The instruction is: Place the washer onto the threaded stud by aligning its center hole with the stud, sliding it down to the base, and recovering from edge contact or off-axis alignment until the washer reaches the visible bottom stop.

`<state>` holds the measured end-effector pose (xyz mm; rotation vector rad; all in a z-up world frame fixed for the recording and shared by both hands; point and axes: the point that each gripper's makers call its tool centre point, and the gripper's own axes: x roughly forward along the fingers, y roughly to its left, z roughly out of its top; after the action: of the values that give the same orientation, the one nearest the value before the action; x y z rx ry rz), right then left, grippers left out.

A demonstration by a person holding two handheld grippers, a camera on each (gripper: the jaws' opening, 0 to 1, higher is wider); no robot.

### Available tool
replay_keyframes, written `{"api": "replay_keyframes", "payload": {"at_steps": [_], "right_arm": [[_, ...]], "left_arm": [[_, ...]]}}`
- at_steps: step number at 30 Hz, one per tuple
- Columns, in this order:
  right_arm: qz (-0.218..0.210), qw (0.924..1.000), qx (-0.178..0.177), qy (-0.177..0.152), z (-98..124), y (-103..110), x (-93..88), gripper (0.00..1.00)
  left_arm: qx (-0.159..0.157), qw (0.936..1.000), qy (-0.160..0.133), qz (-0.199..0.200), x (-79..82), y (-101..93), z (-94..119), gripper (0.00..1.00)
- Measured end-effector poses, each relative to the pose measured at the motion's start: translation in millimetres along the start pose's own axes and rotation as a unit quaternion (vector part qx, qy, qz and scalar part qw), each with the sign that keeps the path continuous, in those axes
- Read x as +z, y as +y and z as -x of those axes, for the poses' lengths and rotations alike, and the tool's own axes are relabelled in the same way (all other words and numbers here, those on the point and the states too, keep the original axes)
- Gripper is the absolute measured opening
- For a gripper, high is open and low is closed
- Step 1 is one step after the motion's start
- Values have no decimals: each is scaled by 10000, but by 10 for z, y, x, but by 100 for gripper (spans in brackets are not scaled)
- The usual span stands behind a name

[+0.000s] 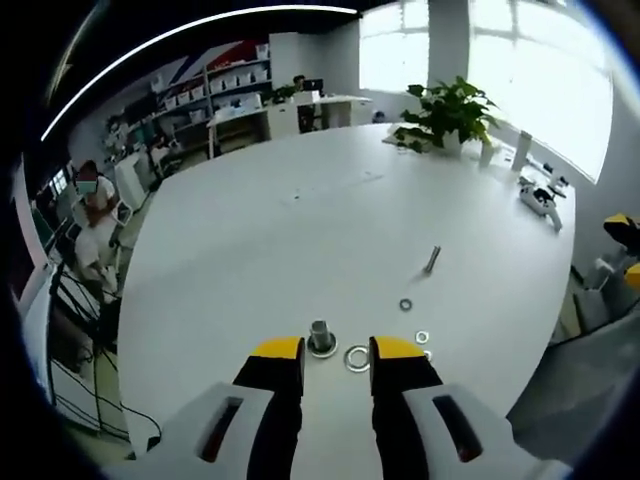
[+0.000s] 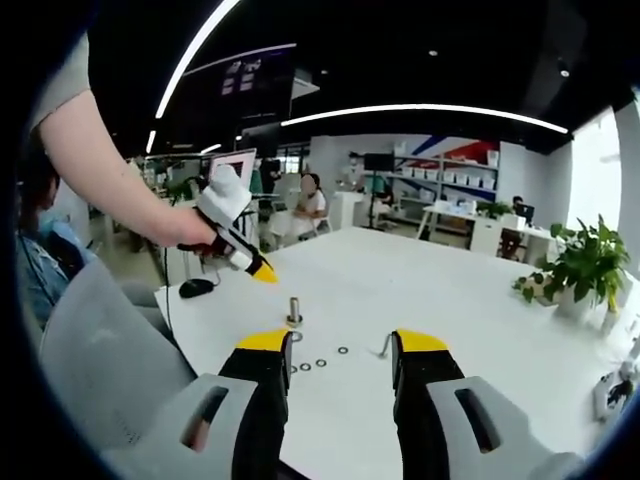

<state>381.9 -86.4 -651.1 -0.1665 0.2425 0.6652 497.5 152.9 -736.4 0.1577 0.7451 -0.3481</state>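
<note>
So the threaded stud (image 1: 321, 335) is standing upright on the white table (image 1: 300, 230), right in front of the left gripper (image 1: 337, 350), pretty much between its two yellow-tipped jaws. It looks like there's already a ring sitting around its foot, though it's too small to say for sure. The biggest washer (image 1: 357, 358) is lying flat on the table just beside the stud, not on it, also in the gap between those jaws. A few smaller washers (image 1: 406, 304) are scattered a bit further out, and a loose bolt (image 1: 431, 260) lies beyond them, well apart from the stud.

Left gripper's jaws are spread wide and holding nothing. Same deal with the right gripper (image 2: 340, 350): jaws wide apart, empty, hovering over the near edge of the table. From its view you can see the stud (image 2: 294, 311) past its left jaw, a little row of washers (image 2: 320, 363) between the jaws, and the bolt (image 2: 384, 346) close to its right jaw.

Also in the right gripper view, the left gripper (image 2: 262, 272) comes in from the left, gripped in the person's hand (image 2: 195, 232), yellow tip pointing down toward the stud but not touching it.

Further back there's a potted plant (image 1: 447, 113) on the far side of the table, shelves (image 1: 215, 95) along the wall, and a person sitting off to the side (image 1: 92, 205).
</note>
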Motion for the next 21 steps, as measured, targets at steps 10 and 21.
{"api": "replay_keyframes", "payload": {"at_steps": [10,21], "right_arm": [[51,10000,45,-28,0,27,16,42],[92,9999,54,-27,8,27,12,42]], "left_arm": [[15,9999,78,115,-12,-80,43,24],[30,9996,189,192,-14,-201,15,24]]}}
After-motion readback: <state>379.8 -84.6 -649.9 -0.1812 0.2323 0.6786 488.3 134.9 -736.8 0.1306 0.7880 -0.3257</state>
